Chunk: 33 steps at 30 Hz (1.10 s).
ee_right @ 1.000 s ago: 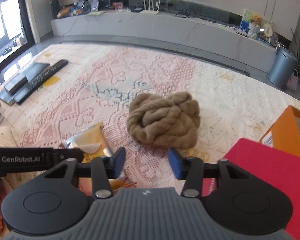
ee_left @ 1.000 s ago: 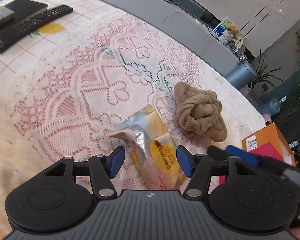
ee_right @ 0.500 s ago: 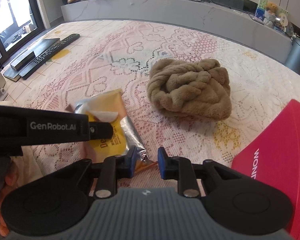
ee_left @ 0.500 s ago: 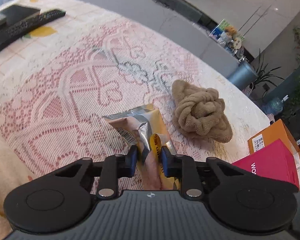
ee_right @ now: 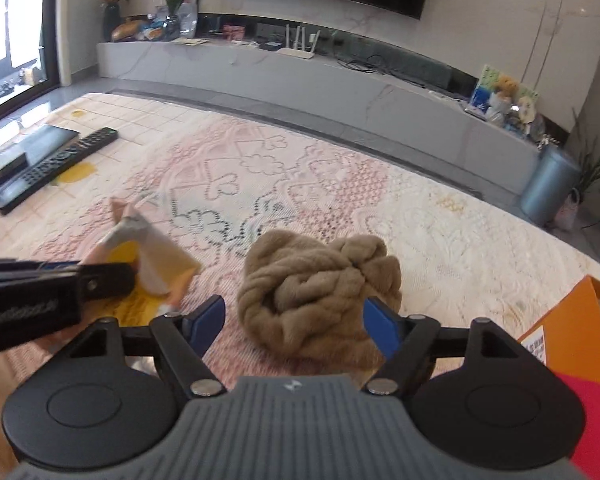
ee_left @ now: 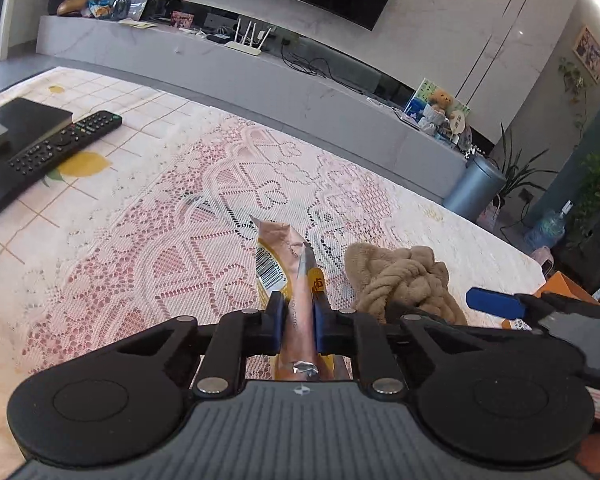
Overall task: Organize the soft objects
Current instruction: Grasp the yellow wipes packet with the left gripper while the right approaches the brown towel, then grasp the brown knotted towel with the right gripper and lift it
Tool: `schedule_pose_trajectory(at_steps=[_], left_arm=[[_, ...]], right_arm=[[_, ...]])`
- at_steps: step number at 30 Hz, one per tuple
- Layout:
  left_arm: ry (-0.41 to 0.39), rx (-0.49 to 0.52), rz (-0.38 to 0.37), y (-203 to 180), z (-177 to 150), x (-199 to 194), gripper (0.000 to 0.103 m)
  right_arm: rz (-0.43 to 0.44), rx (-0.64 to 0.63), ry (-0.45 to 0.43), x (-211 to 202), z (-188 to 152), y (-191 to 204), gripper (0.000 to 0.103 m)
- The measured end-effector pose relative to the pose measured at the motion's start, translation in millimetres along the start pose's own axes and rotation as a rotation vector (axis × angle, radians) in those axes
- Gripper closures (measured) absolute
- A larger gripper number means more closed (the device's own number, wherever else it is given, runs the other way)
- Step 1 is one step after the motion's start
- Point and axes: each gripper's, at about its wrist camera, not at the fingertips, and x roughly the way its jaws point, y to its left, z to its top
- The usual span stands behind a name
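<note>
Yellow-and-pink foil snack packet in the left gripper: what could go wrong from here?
The left gripper, jaws closing, pinches the crinkled yellow-and-pink foil snack packet by a thin fold; slick foil could slip out when lifted. The right gripper, jaws opening, brackets the knotted tan plush towel unevenly, so closing may catch only one lobe or snag the pink lace tablecloth underneath.

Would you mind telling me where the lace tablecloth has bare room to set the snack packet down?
Free: the wide lace stretch between the black remote control and the knotted tan towel. Crowded: the near right corner, around the towel and the orange cardboard box.
</note>
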Motion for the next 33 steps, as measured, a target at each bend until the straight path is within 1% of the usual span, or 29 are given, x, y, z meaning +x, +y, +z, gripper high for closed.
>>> schedule_pose_trajectory(at_steps=[1,3,5,7,8,9,10,11,12,13,14,15,16,17,18,21,22,24,26,28,33], left_arm=[[0.006,0.004,0.009,0,-2,4,0.086],[0.039,-0.01,0.031,4,-5,13,0.086],[0.054,-0.042,0.028,8,-5,18,0.087],[0.054,-0.052,0.025,10,-6,18,0.086],[0.055,-0.054,0.027,11,-6,18,0.084],[0.062,-0.057,0.032,11,-8,19,0.083],[0.064,-0.066,0.032,12,-9,19,0.081],[0.064,-0.077,0.033,14,-9,19,0.074],[0.068,-0.083,0.034,15,-10,20,0.07],[0.076,-0.087,0.035,15,-10,21,0.063],[0.087,-0.093,0.037,16,-10,23,0.058],[0.096,-0.1,0.041,17,-11,24,0.055],[0.101,-0.107,0.044,18,-12,25,0.052],[0.103,-0.118,0.042,19,-13,26,0.051],[0.104,-0.126,0.04,20,-13,26,0.051],[0.102,-0.116,0.026,18,-13,25,0.065],[0.1,-0.109,0.015,16,-13,24,0.073],[0.09,-0.083,0.025,12,-14,23,0.074],[0.08,-0.066,0.027,9,-15,22,0.077],[0.065,-0.048,0.027,5,-16,20,0.079],[0.034,0.014,0.002,-7,-19,17,0.082]], right_arm=[[-0.009,-0.008,-0.002,6,0,1,0.023],[-0.009,0.002,0.028,21,-1,2,0.021],[0.018,0.059,0.08,35,-5,-1,0.019],[0.0,0.104,0.095,42,-14,-2,0.018],[-0.003,0.127,0.099,44,-18,-4,0.022],[-0.011,0.146,0.1,44,-21,-7,0.03],[-0.012,0.161,0.092,44,-24,-10,0.033],[-0.007,0.181,0.076,41,-26,-12,0.039],[0.0,0.199,0.064,39,-27,-15,0.045],[0.004,0.216,0.051,36,-28,-18,0.049],[0.01,0.224,0.04,34,-29,-19,0.055],[0.011,0.225,0.032,32,-30,-20,0.061],[0.012,0.22,0.024,29,-30,-19,0.064],[0.012,0.208,0.015,26,-29,-18,0.071],[0.016,0.196,0.005,21,-28,-17,0.075],[0.079,0.164,-0.02,3,-28,-14,0.077],[0.088,0.148,-0.027,-4,-29,-11,0.077],[0.095,0.112,-0.029,-14,-34,-6,0.077],[0.092,0.092,-0.012,-14,-41,-3,0.077],[0.1,0.105,0.015,-6,-50,-4,0.077],[0.097,0.145,-0.006,-5,-53,-5,0.076]])
